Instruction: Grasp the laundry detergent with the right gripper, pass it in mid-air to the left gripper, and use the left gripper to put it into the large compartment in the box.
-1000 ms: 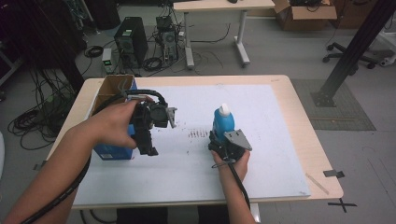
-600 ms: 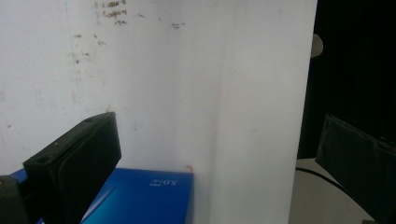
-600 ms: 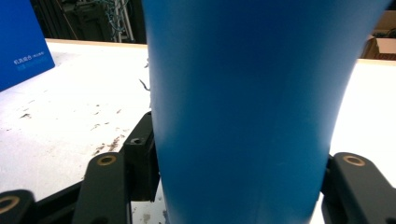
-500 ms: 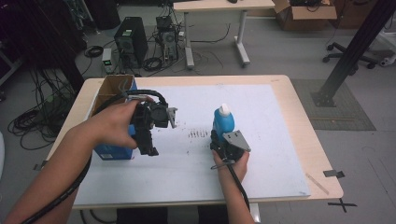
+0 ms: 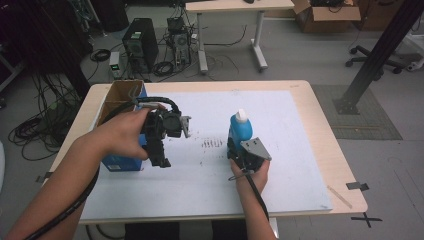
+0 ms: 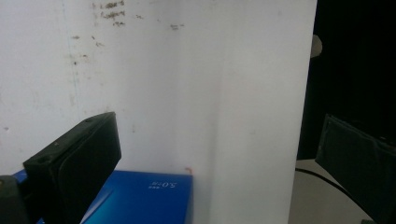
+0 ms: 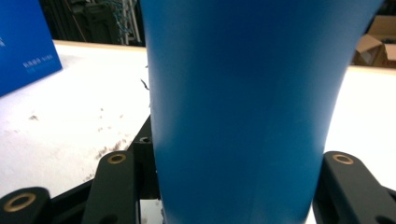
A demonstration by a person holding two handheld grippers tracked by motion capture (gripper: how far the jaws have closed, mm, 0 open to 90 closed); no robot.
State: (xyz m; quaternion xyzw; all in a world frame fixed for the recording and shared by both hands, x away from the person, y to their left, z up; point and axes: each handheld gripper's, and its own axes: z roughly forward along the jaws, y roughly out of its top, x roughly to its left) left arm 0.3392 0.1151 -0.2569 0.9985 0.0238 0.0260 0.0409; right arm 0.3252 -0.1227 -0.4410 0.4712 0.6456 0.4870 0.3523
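A blue bottle (image 5: pixel 241 129) with a white cap stands upright on the white mat (image 5: pixel 295 125), right of the middle. My right gripper (image 5: pixel 238 144) lies level behind its base, and its jaws have just been closing with the bottle between them. In the right gripper view the bottle (image 7: pixel 243 107) sits between both jaws of the right gripper (image 7: pixel 233 186), which is shut on it. My left gripper (image 5: pixel 159 150) hangs in the air over the near corner of a blue box (image 5: pixel 120 162). In the left gripper view the left gripper (image 6: pixel 219 158) stands open, holding nothing.
The blue box (image 6: pixel 140 196) has an open brown top and sits at the mat's left edge. Dark smudges (image 5: pixel 212 143) mark the mat between the two grippers. Behind the table (image 5: pixel 330 165) are a desk, a computer tower (image 5: pixel 137 42), cables and a black post.
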